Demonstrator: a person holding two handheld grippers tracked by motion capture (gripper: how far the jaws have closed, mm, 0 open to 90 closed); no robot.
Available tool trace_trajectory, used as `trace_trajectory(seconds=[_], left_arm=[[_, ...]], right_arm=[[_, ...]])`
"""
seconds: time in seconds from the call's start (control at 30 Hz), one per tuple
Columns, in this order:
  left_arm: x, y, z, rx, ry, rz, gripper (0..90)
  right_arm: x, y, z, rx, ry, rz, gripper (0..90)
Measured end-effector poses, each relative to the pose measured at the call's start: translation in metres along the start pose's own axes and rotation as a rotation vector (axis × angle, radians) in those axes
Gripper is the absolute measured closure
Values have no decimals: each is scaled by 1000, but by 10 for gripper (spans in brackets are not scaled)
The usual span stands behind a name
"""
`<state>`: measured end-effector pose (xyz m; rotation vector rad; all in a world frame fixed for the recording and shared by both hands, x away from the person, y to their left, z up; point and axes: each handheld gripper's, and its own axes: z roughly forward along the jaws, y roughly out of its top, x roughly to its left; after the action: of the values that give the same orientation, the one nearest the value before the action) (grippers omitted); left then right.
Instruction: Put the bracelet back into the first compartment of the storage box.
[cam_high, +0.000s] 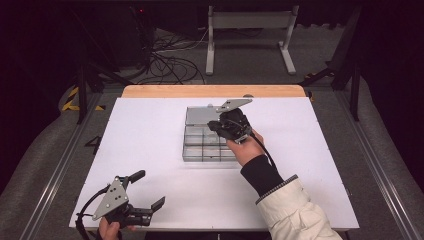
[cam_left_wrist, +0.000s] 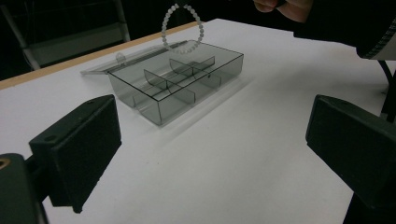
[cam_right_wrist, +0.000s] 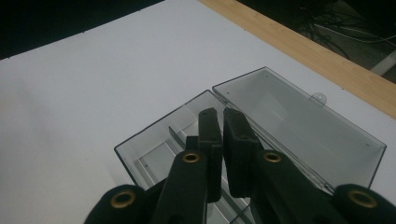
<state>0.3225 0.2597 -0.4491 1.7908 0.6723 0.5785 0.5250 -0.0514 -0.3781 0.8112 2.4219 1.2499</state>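
Hovering over the clear divided box, your right gripper pinched a white bead bracelet; your left gripper sat spread wide.

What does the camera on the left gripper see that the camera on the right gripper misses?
The left gripper view alone shows a ring of pale beads hanging above the clear divided box, with the person's other hand at the top edge. The right gripper view alone shows the nearly closed jaws of the right gripper right over the box, and the inside of its opened lid lying flat. Both show the box, its lid, the white table and its wooden edge.
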Motion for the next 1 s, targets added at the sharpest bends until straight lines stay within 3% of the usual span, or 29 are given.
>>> trace_trajectory(seconds=[0.23,0.43,0.7,1.0], left_arm=[[-2,-2,-5,-1,16,-18,39],[-2,-3,-10,1,34,-10,38],[-4,-5,-14,6,41,-28,38],[-3,-5,-13,2,42,-20,38]], right_arm=[[4,1,15,-39,-2,12,868],[11,2,28,-69,-5,-12,868],[15,3,45,-81,-2,-3,866],[18,0,62,-68,-11,10,865]])
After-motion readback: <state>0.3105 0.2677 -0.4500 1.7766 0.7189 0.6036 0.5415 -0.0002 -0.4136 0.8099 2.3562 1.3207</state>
